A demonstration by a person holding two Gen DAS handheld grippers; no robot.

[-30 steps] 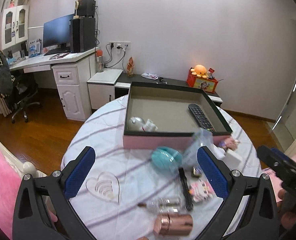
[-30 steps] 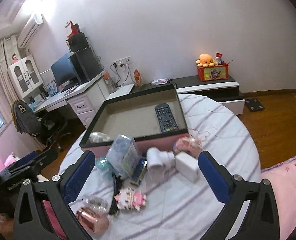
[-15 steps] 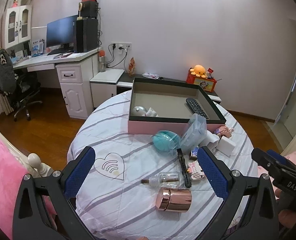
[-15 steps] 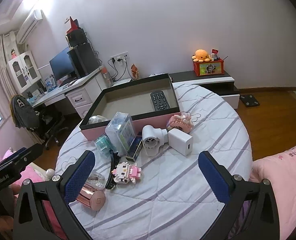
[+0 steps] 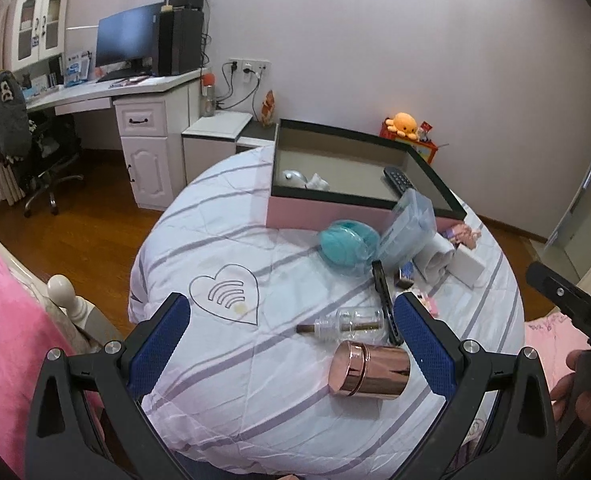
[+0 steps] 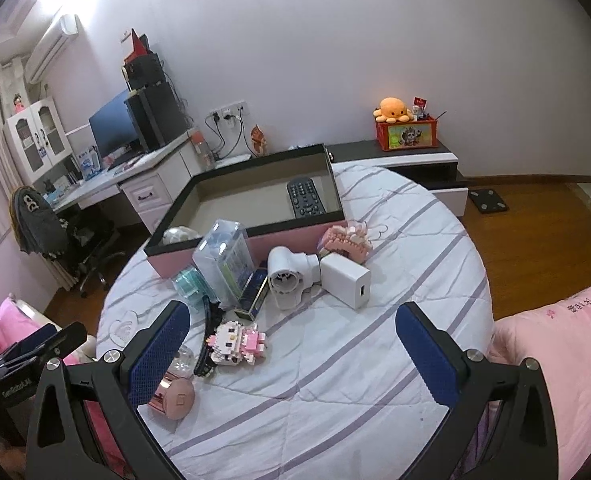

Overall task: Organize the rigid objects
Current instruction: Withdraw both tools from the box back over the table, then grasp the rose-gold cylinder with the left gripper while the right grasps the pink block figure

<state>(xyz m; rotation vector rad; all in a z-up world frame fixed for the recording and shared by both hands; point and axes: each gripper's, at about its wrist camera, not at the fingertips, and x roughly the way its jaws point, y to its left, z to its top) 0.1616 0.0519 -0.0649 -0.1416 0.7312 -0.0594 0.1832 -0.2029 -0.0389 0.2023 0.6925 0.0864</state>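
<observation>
A pink box (image 5: 327, 210) (image 6: 295, 240) with a dark rim stands at the table's far side and holds a black remote (image 6: 305, 198) and a small silver item (image 5: 293, 178). In front of it lie a teal case (image 5: 345, 242), a clear plastic box (image 6: 225, 258), a white fan-like gadget (image 6: 285, 276), a white charger (image 6: 345, 280), a pink brick toy (image 6: 345, 240), a white-pink brick figure (image 6: 237, 344), a black clip (image 5: 385, 300), a glass vial (image 5: 345, 324) and a rose-gold can (image 5: 369, 370). My left gripper (image 5: 293, 344) and right gripper (image 6: 291, 354) are open, empty, above the near table edge.
The round table (image 6: 375, 360) wears a white striped cloth. A pink bed (image 6: 567, 360) lies at the right, a pink bed and white post (image 5: 61, 288) at the left. A desk with a monitor (image 5: 127, 46), an office chair and a low cabinet stand behind.
Both grippers have drawn back and up from the table, so the box and the objects look farther away. Both stay open and empty. Nothing on the table has moved.
</observation>
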